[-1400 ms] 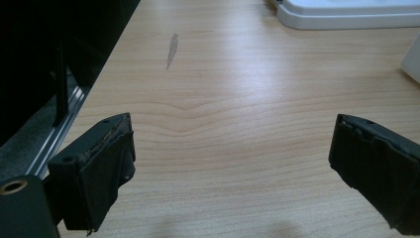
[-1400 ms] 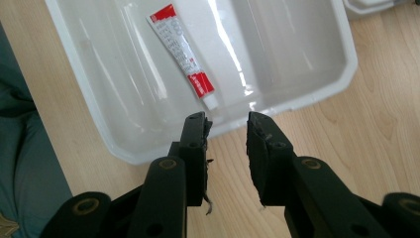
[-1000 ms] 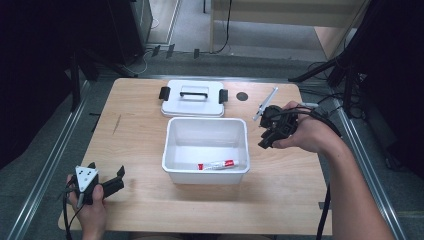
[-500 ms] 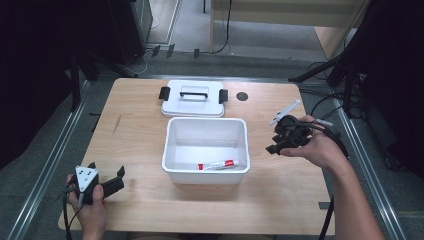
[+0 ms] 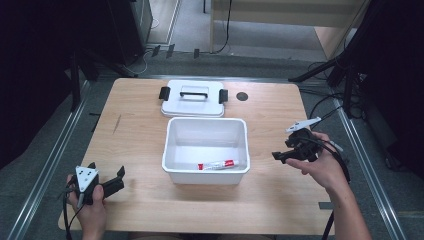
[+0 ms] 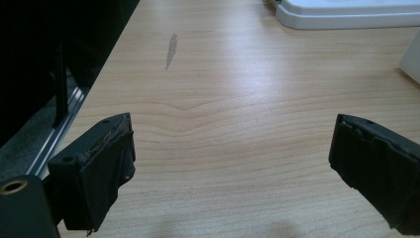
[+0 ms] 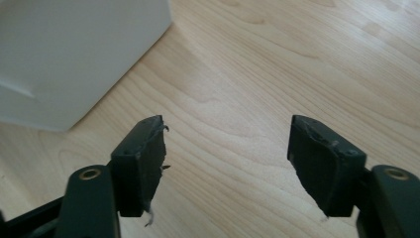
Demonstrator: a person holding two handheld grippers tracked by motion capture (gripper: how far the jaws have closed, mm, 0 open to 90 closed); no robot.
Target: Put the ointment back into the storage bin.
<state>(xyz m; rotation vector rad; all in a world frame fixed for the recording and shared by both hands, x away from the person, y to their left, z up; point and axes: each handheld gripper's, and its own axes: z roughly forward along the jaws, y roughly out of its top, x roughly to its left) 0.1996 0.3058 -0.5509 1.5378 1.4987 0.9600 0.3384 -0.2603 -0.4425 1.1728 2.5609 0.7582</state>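
Both tongs stand with their jaws apart and nothing between them. At the table's (image 5: 140, 135) near left corner the left gripper (image 5: 102, 182) sits low in the person's left hand (image 5: 90, 207), grey three-cornered plate on top; the left gripper view (image 6: 233, 163) shows its two black pads spread wide over bare wood, with the lid's (image 6: 346, 12) white edge far ahead and a sliver of the white bin (image 6: 411, 59) at the right border.

On the other side, the right gripper (image 5: 290, 150) is held in the right hand (image 5: 322, 167) just off the bin's (image 5: 172, 150) right wall — near it, not touching. Its jaws have just been opening, and the right gripper view (image 7: 225, 158) shows only wood grain in the gap, the bin's (image 7: 74, 54) outer wall and corner rising at upper left.

Inside the bin a small tube (image 5: 216, 164) with a red cap end lies flat on the floor, along the near wall — it looks like toothpaste, though the print is too small to read. It lies to the left of the right gripper with the bin wall between them, and well apart from the left gripper, across open tabletop to its right.

Behind the bin the lid (image 5: 192, 102) rests flat, its handle up and a black clasp at each end, its near edge just beside the bin's far rim.
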